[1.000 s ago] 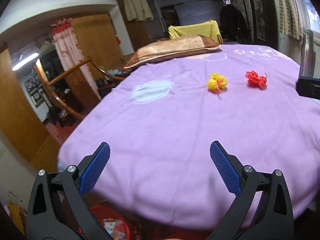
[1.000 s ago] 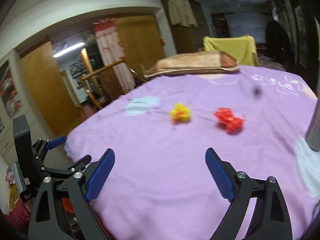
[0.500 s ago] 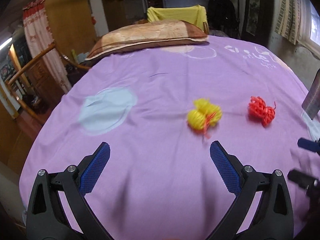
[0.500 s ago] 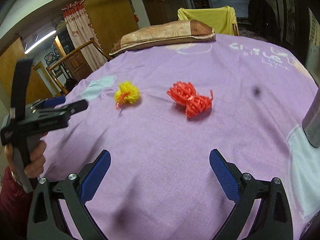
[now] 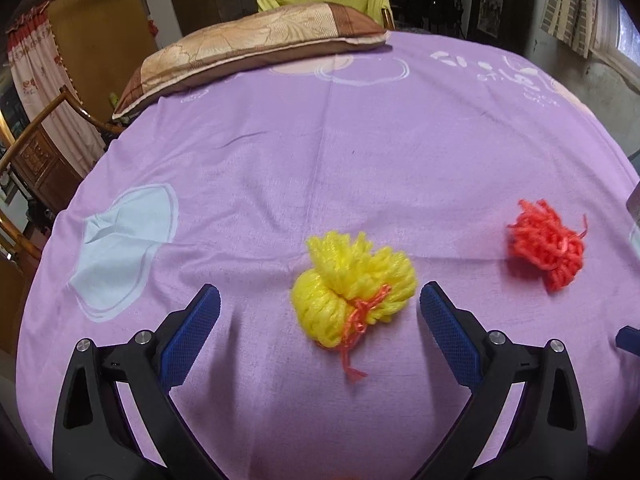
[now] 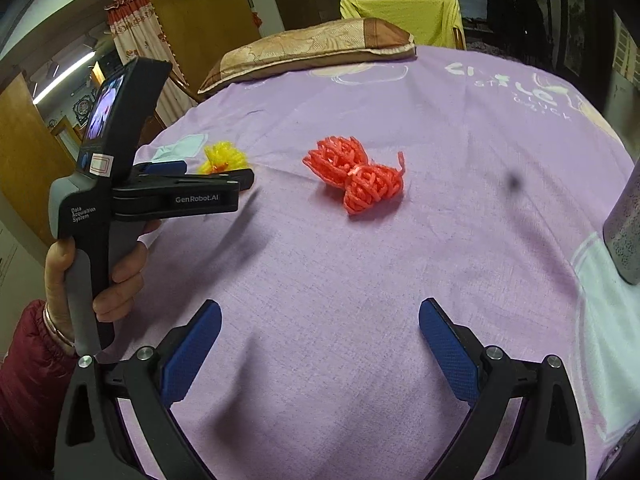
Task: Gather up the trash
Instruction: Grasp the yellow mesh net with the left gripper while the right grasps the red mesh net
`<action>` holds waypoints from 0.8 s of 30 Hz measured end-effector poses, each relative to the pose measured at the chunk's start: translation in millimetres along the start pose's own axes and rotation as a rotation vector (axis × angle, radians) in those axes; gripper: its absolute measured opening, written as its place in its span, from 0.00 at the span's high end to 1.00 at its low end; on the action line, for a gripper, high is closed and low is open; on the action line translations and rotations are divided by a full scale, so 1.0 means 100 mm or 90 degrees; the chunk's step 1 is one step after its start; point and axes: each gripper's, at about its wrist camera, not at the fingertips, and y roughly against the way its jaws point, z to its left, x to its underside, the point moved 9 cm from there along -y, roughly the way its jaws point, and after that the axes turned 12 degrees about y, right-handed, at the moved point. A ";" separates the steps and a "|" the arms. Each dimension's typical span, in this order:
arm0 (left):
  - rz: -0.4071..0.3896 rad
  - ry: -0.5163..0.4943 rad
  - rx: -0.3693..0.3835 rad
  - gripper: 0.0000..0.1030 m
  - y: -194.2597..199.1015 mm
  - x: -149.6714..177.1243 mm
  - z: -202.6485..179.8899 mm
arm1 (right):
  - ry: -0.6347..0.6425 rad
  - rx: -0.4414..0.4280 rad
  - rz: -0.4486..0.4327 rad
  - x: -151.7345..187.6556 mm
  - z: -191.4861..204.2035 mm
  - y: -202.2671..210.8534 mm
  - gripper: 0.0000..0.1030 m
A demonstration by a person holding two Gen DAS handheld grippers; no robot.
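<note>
Hovering wide open, the left tongs (image 5: 319, 309) flank the yellow yarn bundle (image 5: 352, 286) on the bed (image 5: 360, 152); right tongs (image 6: 320, 326) gape wide, near the red yarn bundle (image 6: 356, 178).

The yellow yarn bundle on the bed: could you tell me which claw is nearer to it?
Left. The left claw flanks the yellow yarn bundle; the right claw hangs back, off to its right.

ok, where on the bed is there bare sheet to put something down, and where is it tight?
Bare purple sheet runs between the pillow and the two yarn bundles, and also lies in front of the right gripper. It is tight around the yellow yarn bundle, which the open left gripper brackets, and beside the red yarn bundle toward the grey cylinder.
</note>
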 end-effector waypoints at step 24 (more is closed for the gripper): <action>0.032 0.068 0.020 0.05 -0.15 0.05 0.18 | 0.050 0.033 0.060 0.06 0.06 -0.12 0.04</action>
